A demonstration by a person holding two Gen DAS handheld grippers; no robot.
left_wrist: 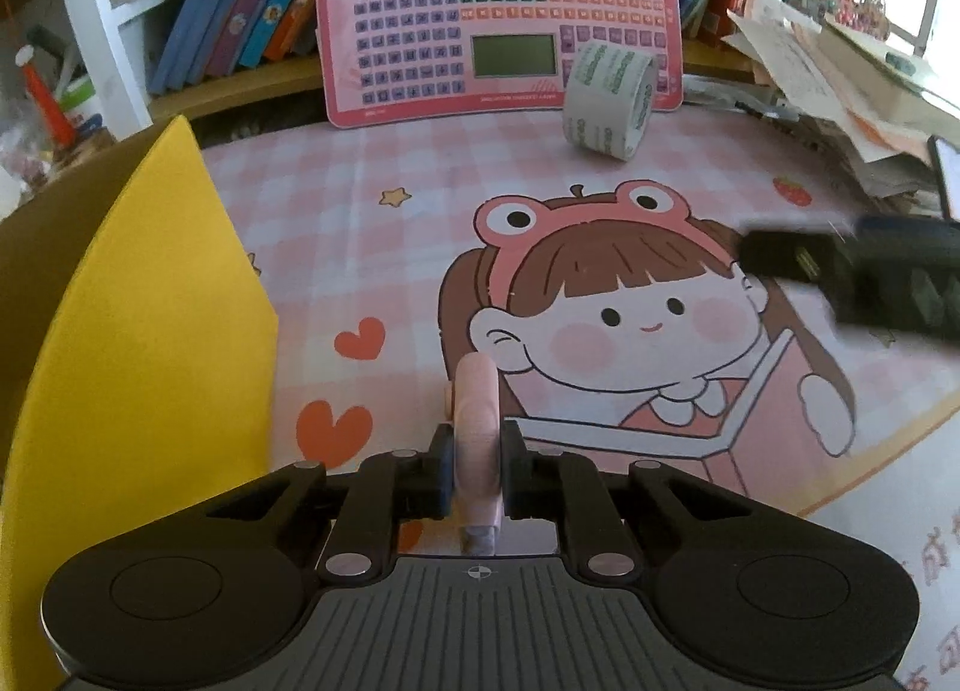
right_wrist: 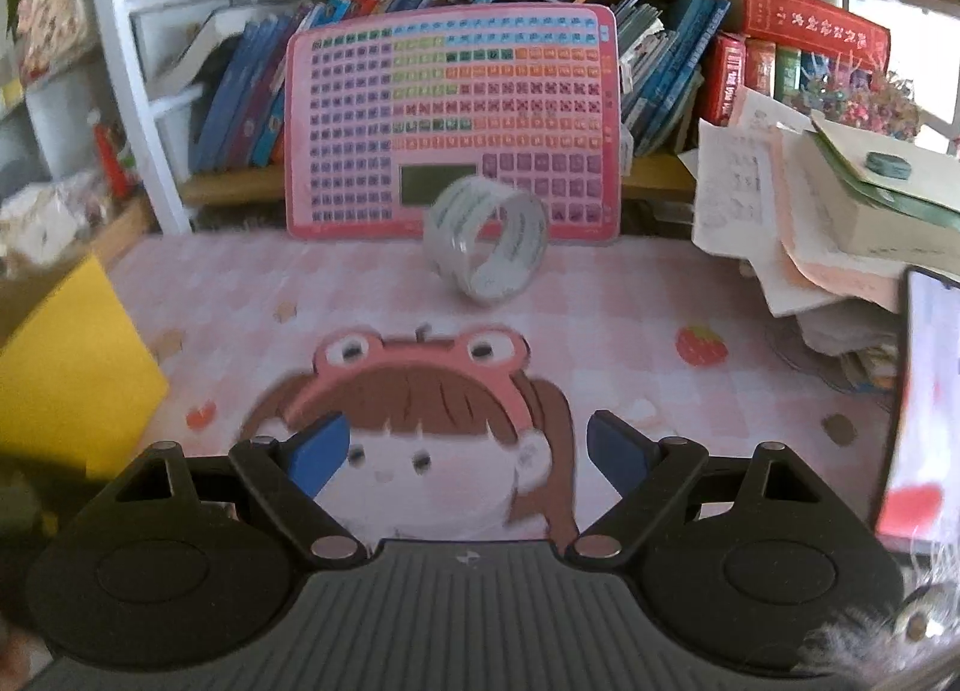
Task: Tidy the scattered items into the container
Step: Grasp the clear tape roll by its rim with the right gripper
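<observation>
Pinching a pink oval eraser-like item (left_wrist: 476, 433) near the table's (left_wrist: 600, 199) near edge, the left gripper (left_wrist: 476, 466) has its jaws pressed on it. Right gripper (right_wrist: 468, 454) jaws stand spread over the cartoon mat, holding nothing. Tape roll (right_wrist: 486, 241) stands on edge at the far side; yellow-lined cardboard container (left_wrist: 150, 301) sits left.
</observation>
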